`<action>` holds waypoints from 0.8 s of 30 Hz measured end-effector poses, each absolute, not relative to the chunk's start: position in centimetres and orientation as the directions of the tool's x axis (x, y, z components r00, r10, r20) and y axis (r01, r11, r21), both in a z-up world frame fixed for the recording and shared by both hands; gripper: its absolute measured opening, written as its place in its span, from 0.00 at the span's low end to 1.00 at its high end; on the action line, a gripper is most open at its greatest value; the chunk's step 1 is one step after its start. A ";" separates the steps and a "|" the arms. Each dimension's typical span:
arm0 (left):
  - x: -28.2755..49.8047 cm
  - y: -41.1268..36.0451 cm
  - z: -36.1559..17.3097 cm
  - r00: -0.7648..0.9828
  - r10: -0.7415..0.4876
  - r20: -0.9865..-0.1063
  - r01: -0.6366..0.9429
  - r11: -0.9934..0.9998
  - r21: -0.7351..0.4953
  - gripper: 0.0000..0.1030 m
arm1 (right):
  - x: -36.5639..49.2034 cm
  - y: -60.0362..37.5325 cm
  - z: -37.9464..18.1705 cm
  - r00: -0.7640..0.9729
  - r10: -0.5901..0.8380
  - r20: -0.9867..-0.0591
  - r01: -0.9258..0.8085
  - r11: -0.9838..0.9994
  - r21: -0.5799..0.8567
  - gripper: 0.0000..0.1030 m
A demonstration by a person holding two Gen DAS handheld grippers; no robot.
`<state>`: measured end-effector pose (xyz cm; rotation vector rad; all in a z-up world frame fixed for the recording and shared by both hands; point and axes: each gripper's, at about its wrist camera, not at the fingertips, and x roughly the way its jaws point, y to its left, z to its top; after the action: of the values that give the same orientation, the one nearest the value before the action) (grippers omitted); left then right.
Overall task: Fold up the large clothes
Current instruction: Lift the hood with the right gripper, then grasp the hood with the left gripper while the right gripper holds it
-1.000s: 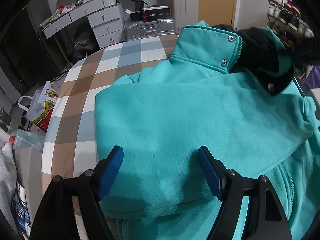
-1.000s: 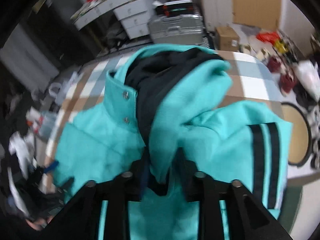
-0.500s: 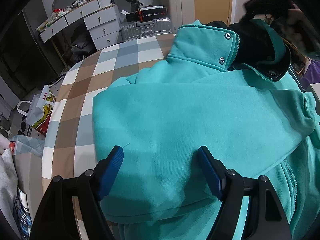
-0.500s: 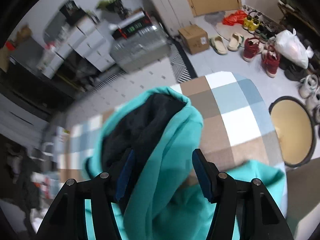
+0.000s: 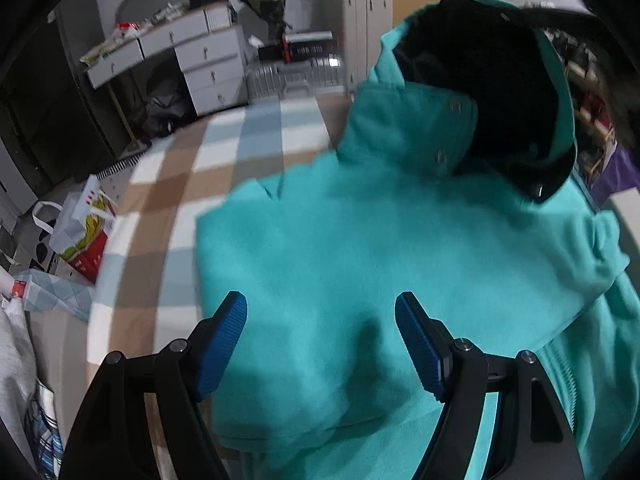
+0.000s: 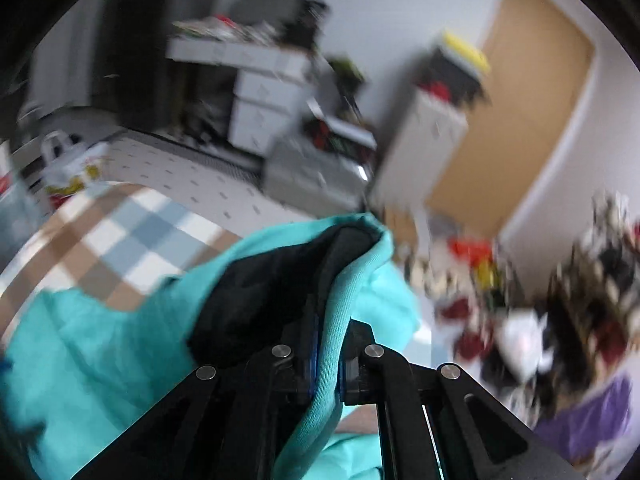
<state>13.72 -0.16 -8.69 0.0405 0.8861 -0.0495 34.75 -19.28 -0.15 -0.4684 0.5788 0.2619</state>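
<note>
A teal hooded jacket (image 5: 380,248) with a black-lined hood (image 5: 492,92) lies on the checked table (image 5: 224,152), one sleeve folded across its body. My left gripper (image 5: 320,340) is open, its blue pads (image 5: 224,340) hovering over the lower part of the jacket. In the right wrist view my right gripper (image 6: 328,360) is shut on the teal rim of the hood (image 6: 348,292) and holds it lifted, the black lining (image 6: 272,292) showing to the left. The jacket's body (image 6: 100,360) hangs below.
White drawers (image 5: 200,56), a silver suitcase (image 5: 296,76) and a tall white case (image 5: 360,28) stand beyond the table's far edge. Bags (image 5: 80,232) lie on the floor at the left. Shoes and clutter (image 6: 520,320) lie at the right near a wooden door (image 6: 520,100).
My right gripper was open around the hood half a second ago; now it is shut on the hood's rim and has raised it. The left gripper stayed open over the jacket.
</note>
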 end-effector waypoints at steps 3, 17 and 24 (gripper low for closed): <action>13.4 0.9 -6.9 0.688 -0.051 -0.724 0.057 0.998 -0.017 0.71 | 28.9 -18.2 0.5 0.819 0.228 -0.527 -0.458 0.813 -0.360 0.06; 25.1 -2.4 1.6 0.728 -0.127 -0.673 0.213 0.976 0.047 0.83 | 22.3 -24.4 -3.7 0.710 0.395 -0.582 -0.492 0.871 -0.009 0.06; 33.4 -7.0 -0.4 0.590 -0.153 -0.793 0.302 0.952 0.041 0.83 | 21.7 -26.1 -5.0 0.673 0.426 -0.604 -0.512 0.858 0.034 0.06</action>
<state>33.44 -7.05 -0.36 0.1785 0.9025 -0.2666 21.74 -26.08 -5.03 -0.1426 0.6426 0.5296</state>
